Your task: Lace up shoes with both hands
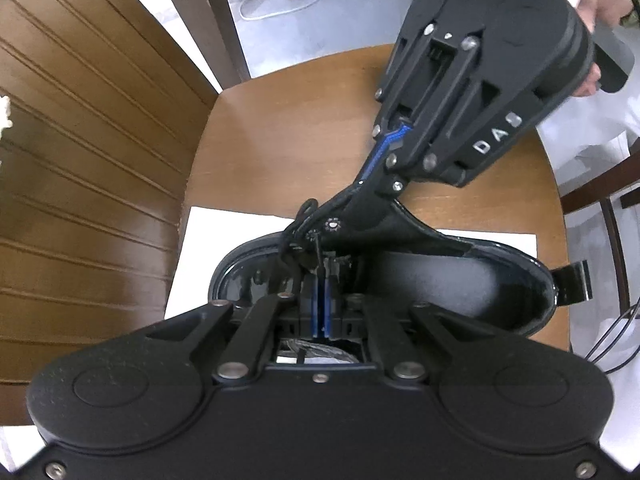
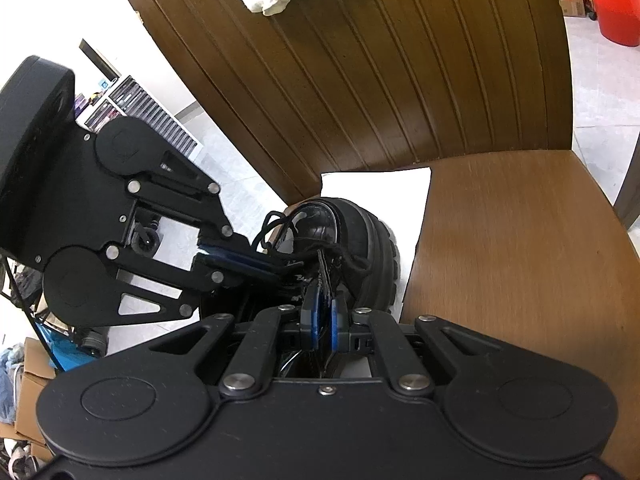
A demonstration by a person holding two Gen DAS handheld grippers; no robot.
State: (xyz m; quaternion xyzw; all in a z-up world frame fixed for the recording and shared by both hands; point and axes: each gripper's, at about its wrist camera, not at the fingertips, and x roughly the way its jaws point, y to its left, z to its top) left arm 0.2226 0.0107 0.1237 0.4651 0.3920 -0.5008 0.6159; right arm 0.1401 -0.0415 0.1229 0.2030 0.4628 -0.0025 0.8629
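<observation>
On chair (image 1: 304, 120), black shoe (image 1: 460, 280), laces (image 1: 304, 216).

Both jaws shut on black shoe (image 1: 400, 280) lace (image 1: 308, 216) (on chair (image 1: 300, 120)).

Both tools are matte black plastic, each with two round textured housings either side of a flat body; angled linkage bars run forward from them, pinned with silver round-headed screws; the left claw (image 1: 322, 280) and the right claw (image 2: 326, 300) each end in narrow black fingers faced with blue pads; the right tool's side bears raised pale letters "DA"; a hand (image 1: 596, 8) grips its dark handle, with a white cuff and a camouflage-patterned sleeve behind.
</observation>
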